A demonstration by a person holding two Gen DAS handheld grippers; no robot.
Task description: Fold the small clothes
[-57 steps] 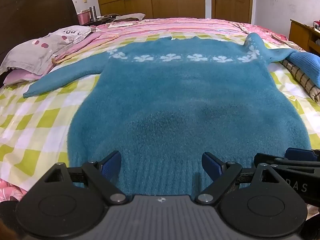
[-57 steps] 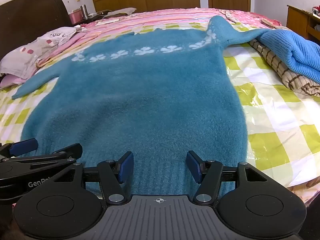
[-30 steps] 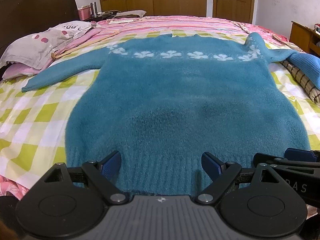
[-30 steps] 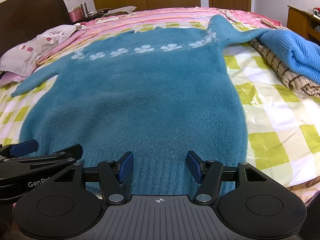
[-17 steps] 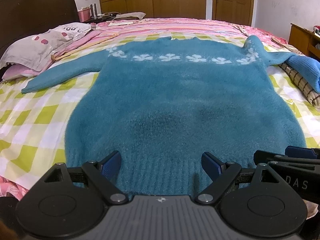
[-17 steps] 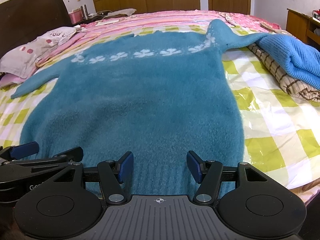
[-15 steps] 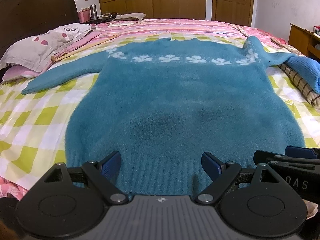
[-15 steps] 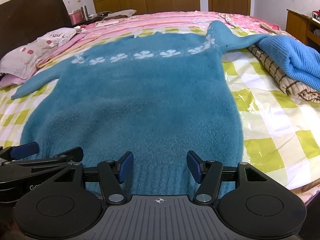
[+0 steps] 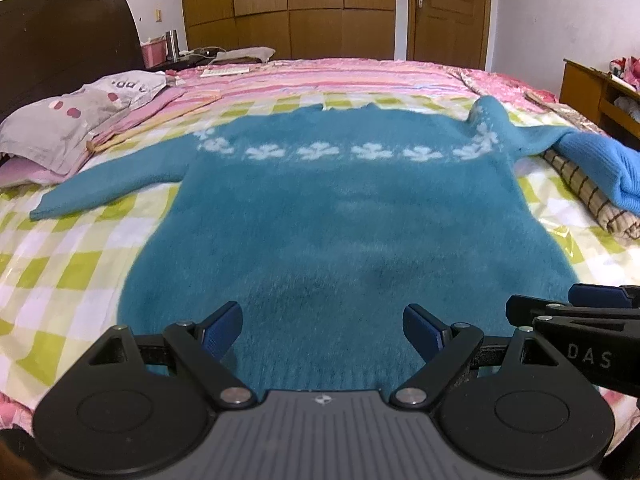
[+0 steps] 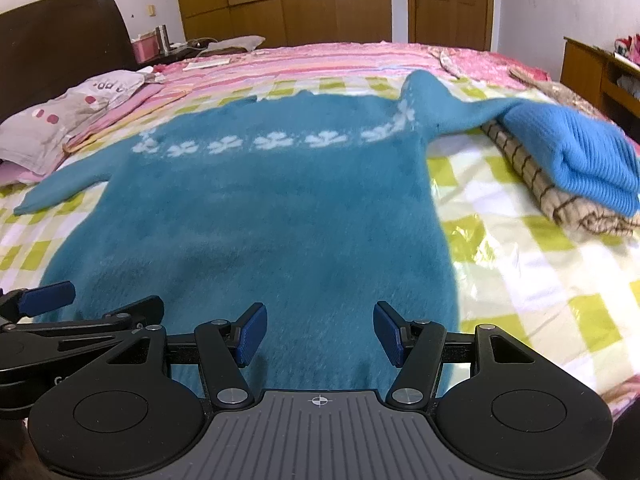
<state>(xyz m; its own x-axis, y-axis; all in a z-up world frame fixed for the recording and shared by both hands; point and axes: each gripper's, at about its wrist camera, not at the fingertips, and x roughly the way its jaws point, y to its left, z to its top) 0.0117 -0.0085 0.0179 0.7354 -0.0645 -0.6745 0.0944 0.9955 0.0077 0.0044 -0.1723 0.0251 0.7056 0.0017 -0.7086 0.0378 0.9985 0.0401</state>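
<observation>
A teal fuzzy sweater point(image 9: 332, 216) with a band of white flowers lies flat on the bed, hem toward me, left sleeve spread out, right sleeve running under a folded pile. It also shows in the right wrist view point(image 10: 264, 216). My left gripper point(image 9: 322, 330) is open and empty, hovering over the hem. My right gripper point(image 10: 320, 334) is open and empty over the hem's right part. Each gripper shows at the edge of the other's view.
A folded bright blue knit point(image 10: 576, 156) on a checked cloth point(image 10: 560, 200) lies at the right. Pillows point(image 9: 68, 120) lie at the left by the dark headboard. The bed has a yellow-checked cover point(image 9: 60, 264). A wooden cabinet point(image 9: 600, 92) stands at the far right.
Both grippers have lifted and drawn back a little from the sweater, so more of the room shows. They stay open. The sweater has not moved.
</observation>
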